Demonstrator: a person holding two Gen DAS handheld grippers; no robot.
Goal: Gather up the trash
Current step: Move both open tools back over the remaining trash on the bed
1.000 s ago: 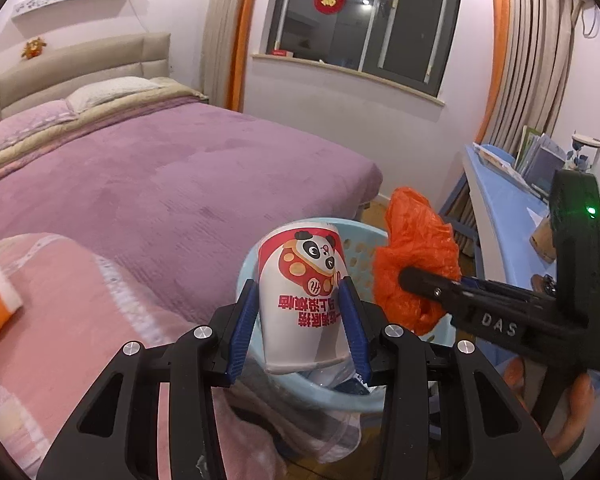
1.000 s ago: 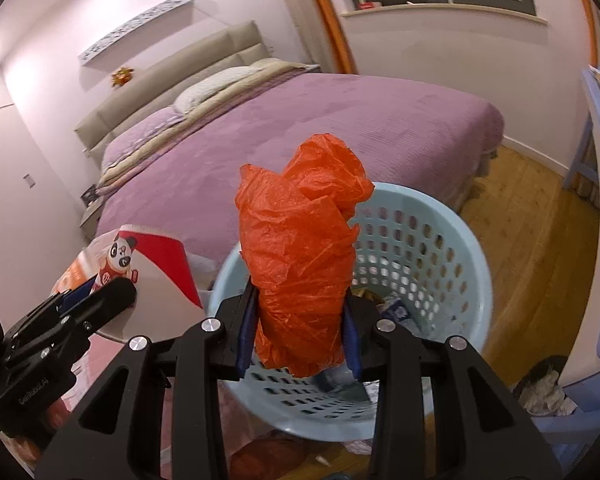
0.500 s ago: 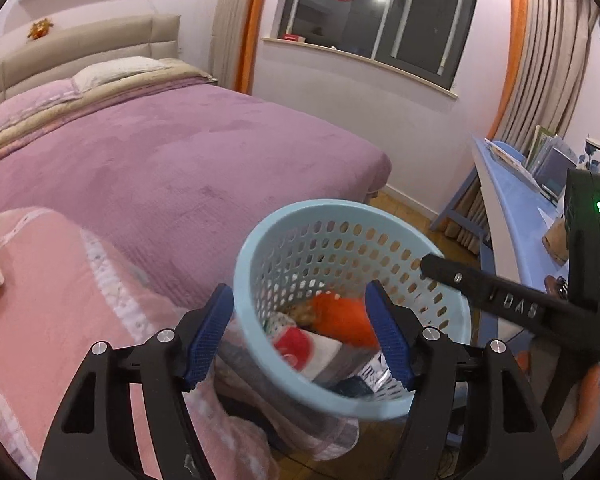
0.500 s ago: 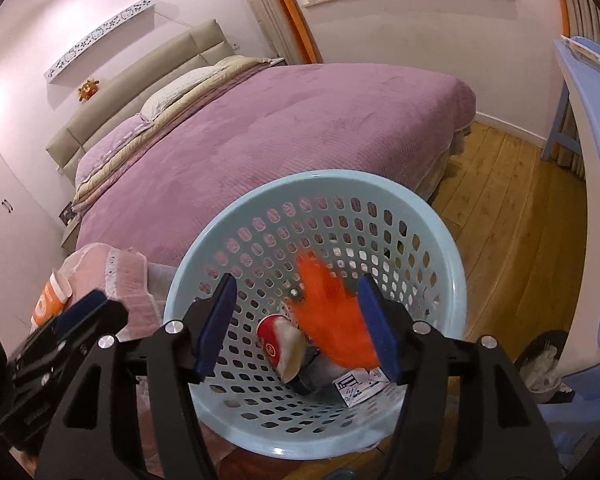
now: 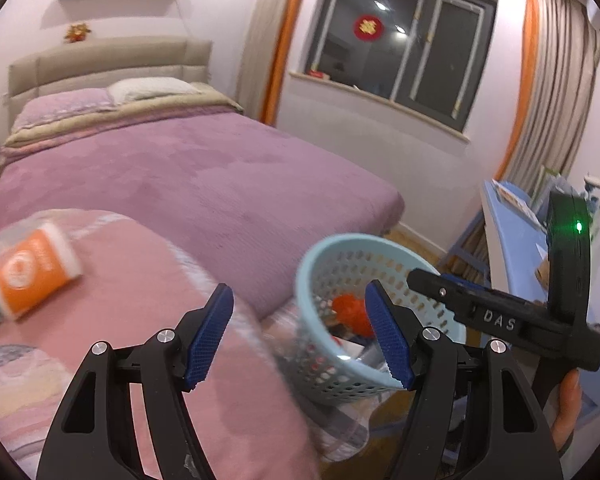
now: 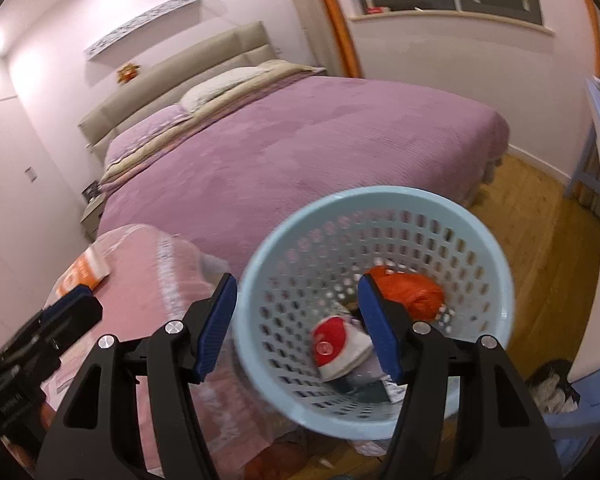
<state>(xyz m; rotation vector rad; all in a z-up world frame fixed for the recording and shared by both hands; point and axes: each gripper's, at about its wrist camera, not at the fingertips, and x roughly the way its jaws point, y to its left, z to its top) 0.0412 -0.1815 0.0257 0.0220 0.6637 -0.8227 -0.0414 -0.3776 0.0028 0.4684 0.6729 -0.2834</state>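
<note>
A light blue perforated basket point(image 6: 380, 200) stands on the floor by the bed; it also shows in the left wrist view point(image 5: 320, 256). Inside lie an orange plastic bag point(image 6: 412, 292), also seen in the left wrist view point(image 5: 350, 310), and a red and white paper cup point(image 6: 336, 344). My right gripper point(image 6: 298, 324) is open and empty above the basket's near rim. My left gripper point(image 5: 300, 336) is open and empty, over the pink blanket's edge, left of the basket. An orange and white cup point(image 5: 32, 270) lies on its side on the pink blanket point(image 5: 140, 280).
The purple bed point(image 5: 204, 184) fills the middle. A blue desk point(image 5: 512, 240) with books stands at the right, with a small bin of trash point(image 6: 552, 384) under it. The wooden floor point(image 6: 540, 216) lies beyond the basket.
Both grippers opened and dropped the panda cup and the orange bag into the basket. Both have since drawn back and swung left, and the orange cup on the blanket came into view.
</note>
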